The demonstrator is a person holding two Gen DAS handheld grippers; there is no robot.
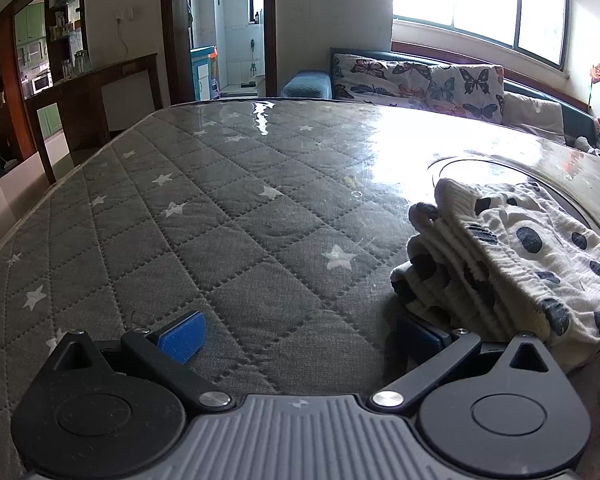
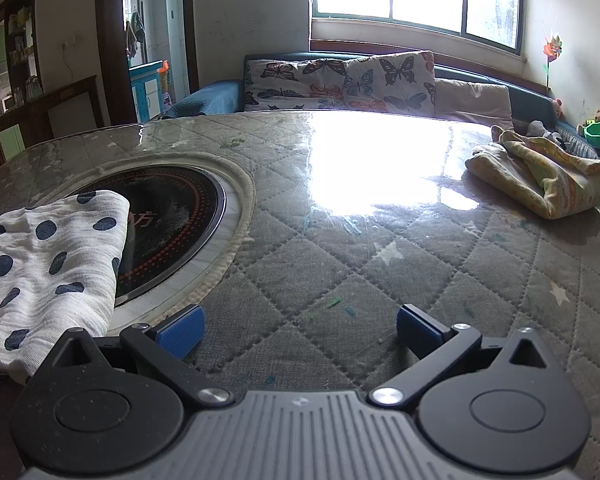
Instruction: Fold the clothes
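Observation:
A white garment with dark blue polka dots (image 1: 512,264) lies folded in layers at the right of the left wrist view, on the grey quilted table cover (image 1: 228,220). My left gripper (image 1: 300,334) is open and empty just left of it, its right pad close to the garment's edge. The same garment (image 2: 40,264) shows at the left of the right wrist view, partly over a round black cooktop (image 2: 172,220). My right gripper (image 2: 300,330) is open and empty to the right of it, low over the cover.
A bundled yellow-green cloth (image 2: 540,176) lies at the table's far right. A sofa with butterfly cushions (image 2: 340,80) stands behind the table under a bright window. A dark wooden counter (image 1: 92,92) and a doorway are at the far left.

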